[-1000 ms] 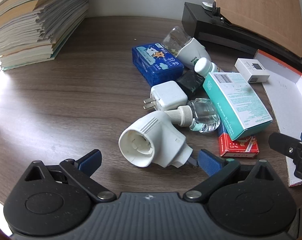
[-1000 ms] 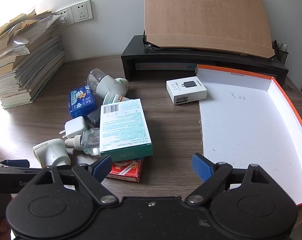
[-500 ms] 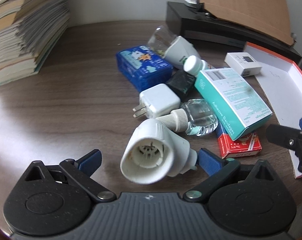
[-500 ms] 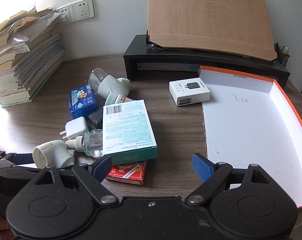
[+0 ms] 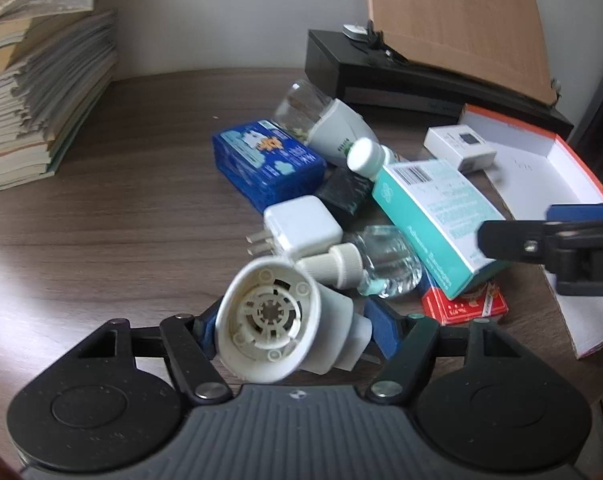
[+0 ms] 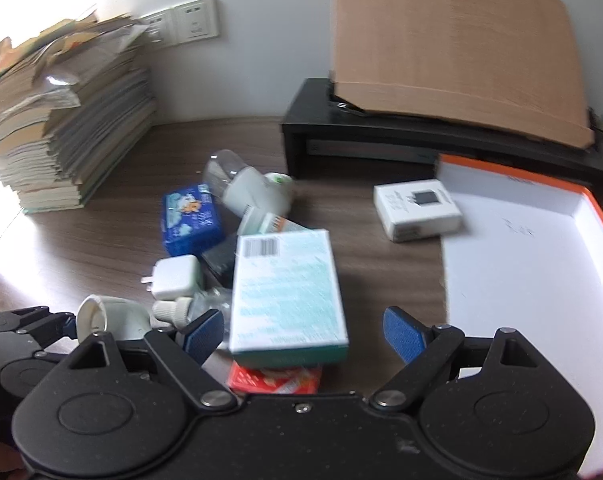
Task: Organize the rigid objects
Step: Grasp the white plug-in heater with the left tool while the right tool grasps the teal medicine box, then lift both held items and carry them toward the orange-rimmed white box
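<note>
Showing hollow mouth of white plug-in heater (image 5: 279, 322) only in left view; sitting clenched between left gripper (image 5: 297, 326) jaws. Right gripper (image 6: 303, 334) jaws gaping, grasping nothing.

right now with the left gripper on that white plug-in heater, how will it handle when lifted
The white plug-in heater looks like hollow hard plastic, so probably light and stiff. Its rounded, tapered body between the left gripper pads may pivot or slip. Set down, it would likely roll.

Our left gripper (image 5: 293, 326) is clamped on a white plug-in device (image 5: 277, 320), both blue pads pressed to its sides. Our right gripper (image 6: 303, 334) is spread wide with nothing between its fingers, just to the right of the left.
</note>
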